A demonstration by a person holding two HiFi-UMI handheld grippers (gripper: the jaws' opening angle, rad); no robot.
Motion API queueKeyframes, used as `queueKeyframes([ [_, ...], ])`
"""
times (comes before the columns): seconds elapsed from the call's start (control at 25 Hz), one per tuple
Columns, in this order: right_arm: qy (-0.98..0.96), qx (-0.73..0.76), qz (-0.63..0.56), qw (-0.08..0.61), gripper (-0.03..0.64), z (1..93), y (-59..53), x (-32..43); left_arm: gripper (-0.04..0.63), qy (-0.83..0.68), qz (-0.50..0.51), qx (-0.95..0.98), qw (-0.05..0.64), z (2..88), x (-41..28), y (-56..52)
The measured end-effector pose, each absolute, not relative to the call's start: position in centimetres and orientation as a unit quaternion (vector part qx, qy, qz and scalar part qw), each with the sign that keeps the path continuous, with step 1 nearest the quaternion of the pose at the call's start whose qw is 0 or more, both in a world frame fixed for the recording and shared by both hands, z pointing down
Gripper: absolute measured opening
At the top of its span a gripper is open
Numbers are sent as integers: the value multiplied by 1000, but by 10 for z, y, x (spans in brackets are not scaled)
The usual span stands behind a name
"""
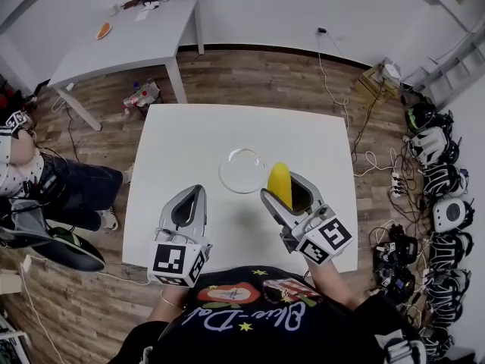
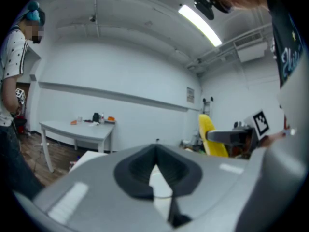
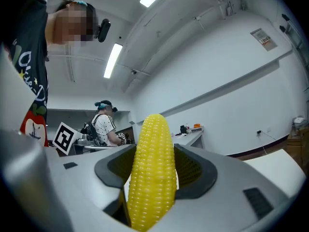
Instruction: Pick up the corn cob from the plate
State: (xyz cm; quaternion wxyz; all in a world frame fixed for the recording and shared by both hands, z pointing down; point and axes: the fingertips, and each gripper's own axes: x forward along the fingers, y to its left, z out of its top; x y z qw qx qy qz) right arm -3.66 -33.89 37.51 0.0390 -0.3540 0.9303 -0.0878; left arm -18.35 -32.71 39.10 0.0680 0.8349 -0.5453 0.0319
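Note:
The yellow corn cob (image 1: pixel 279 182) stands upright between the jaws of my right gripper (image 1: pixel 285 186), lifted off to the right of the clear glass plate (image 1: pixel 242 171) on the white table (image 1: pixel 189 142). In the right gripper view the corn cob (image 3: pixel 153 168) fills the middle, with my right gripper (image 3: pixel 154 151) shut on it. My left gripper (image 1: pixel 194 196) hovers over the table's near left part, shut, with nothing held. In the left gripper view its tips (image 2: pixel 155 151) meet, and the corn cob (image 2: pixel 210 135) shows at the right.
A grey table (image 1: pixel 121 36) with small items stands at the back left. A person (image 1: pixel 45 188) sits left of the white table. Headsets and cables (image 1: pixel 436 180) lie on the wooden floor at the right.

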Motion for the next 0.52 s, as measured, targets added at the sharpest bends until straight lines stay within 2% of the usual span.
queueKeyframes([
  [0.52, 925, -363, -103, 36, 253, 379, -345, -35, -3, -551, 36, 831, 68, 392, -187, -328],
])
